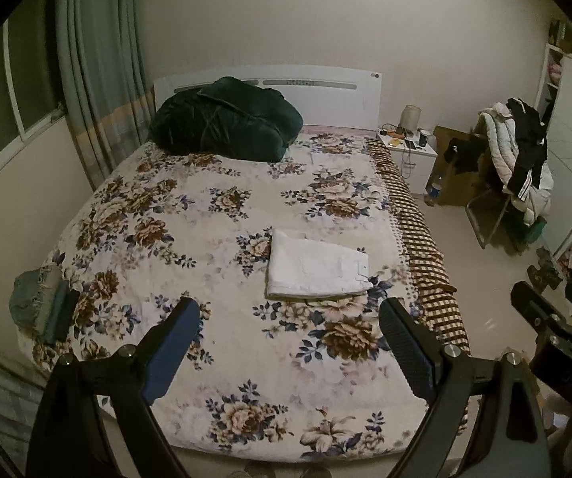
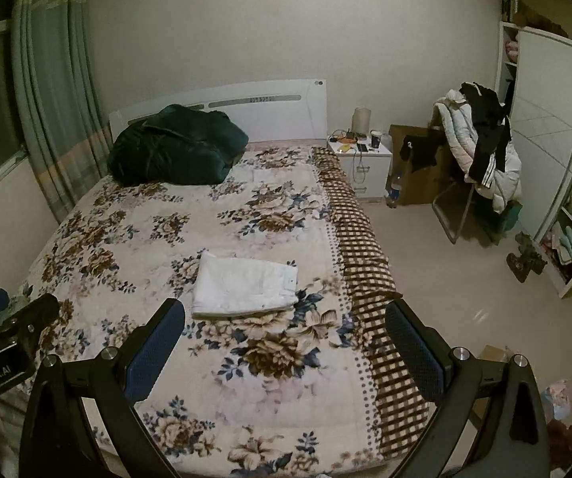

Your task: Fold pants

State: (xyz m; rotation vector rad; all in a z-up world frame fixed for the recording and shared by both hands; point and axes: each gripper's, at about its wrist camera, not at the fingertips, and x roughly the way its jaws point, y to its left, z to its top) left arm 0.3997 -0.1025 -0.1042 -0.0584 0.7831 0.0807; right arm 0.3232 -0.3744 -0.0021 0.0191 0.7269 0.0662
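Note:
White pants [image 1: 315, 265] lie folded into a flat rectangle on the floral bed cover [image 1: 190, 215], right of the bed's middle; they also show in the right wrist view [image 2: 244, 285]. My left gripper [image 1: 289, 318] is open and empty, held well back above the foot of the bed, with the pants beyond its fingers. My right gripper [image 2: 286, 320] is open and empty too, held back over the bed's near right part. The right gripper's body [image 1: 553, 326] shows at the right edge of the left wrist view, and the left gripper's body [image 2: 6, 342] at the left edge of the right wrist view.
A dark green quilt [image 1: 226, 119] sits bundled at the headboard. A folded blue-grey cloth [image 1: 42, 306] lies at the bed's left edge. A checked blanket [image 1: 413, 235] hangs along the right side. A nightstand [image 1: 409, 151], a chair with clothes [image 1: 513, 167] and a wardrobe [image 2: 553, 159] stand on the right.

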